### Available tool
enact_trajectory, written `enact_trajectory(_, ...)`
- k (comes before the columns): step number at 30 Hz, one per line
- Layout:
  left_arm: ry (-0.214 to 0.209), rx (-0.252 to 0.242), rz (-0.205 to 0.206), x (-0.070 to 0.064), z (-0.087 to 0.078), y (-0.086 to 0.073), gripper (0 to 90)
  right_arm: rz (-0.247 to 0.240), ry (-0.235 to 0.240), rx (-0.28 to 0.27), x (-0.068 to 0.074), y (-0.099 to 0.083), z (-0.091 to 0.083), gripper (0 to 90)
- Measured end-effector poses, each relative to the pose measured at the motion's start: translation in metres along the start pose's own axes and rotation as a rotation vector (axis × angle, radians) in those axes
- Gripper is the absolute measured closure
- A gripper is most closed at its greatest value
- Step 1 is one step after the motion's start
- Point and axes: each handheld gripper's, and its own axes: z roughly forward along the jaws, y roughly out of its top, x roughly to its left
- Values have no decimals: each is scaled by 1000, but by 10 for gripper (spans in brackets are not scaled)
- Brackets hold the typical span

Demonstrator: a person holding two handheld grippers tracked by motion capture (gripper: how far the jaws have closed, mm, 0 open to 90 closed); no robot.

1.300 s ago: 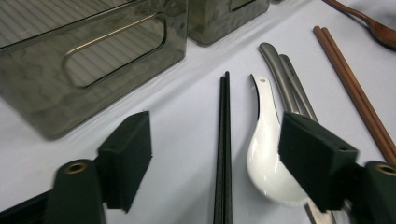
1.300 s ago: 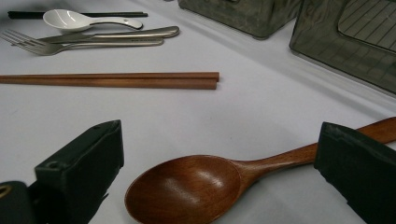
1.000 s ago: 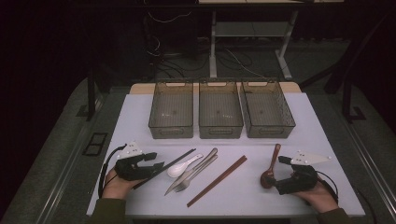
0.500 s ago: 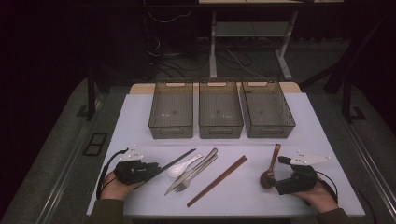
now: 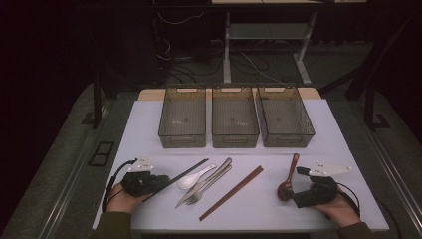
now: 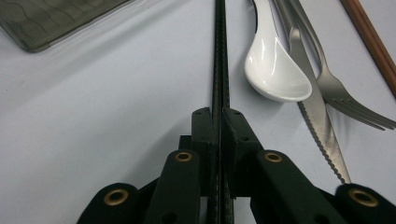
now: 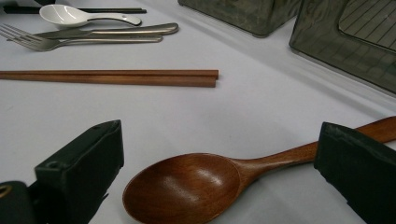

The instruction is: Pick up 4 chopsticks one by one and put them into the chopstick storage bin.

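Observation:
A pair of black chopsticks runs straight up between the jaws of my left gripper, which is shut on their near end. In the high view that gripper sits at the table's front left, with the black chopsticks pointing away to the right. A brown wooden spoon lies on the table between the spread jaws of my right gripper, its bowl nearest the camera; neither jaw touches it. The high view has this open gripper at the front right, just behind the spoon's bowl.
A white ceramic spoon, a steel knife and fork and brown wooden chopsticks lie side by side in the middle of the white table. Three smoky transparent bins stand in a row behind them.
My left gripper has settled slightly toward the near edge at the black chopsticks' end. The right gripper and the cutlery have not moved.

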Motion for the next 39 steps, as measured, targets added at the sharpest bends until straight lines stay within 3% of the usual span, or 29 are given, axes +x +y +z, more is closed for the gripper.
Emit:
enact_trajectory(17,1,15,6,1,1,-1,836,-1,-1,-1,-1,0,-1,13)
enact_trajectory(27,28,11,15,2,1,0,836,0,-2,-1,-1,0,-1,13)
enact_trajectory(39,16,33,19,3,5,-1,835,1,0,-1,-1,0,-1,13)
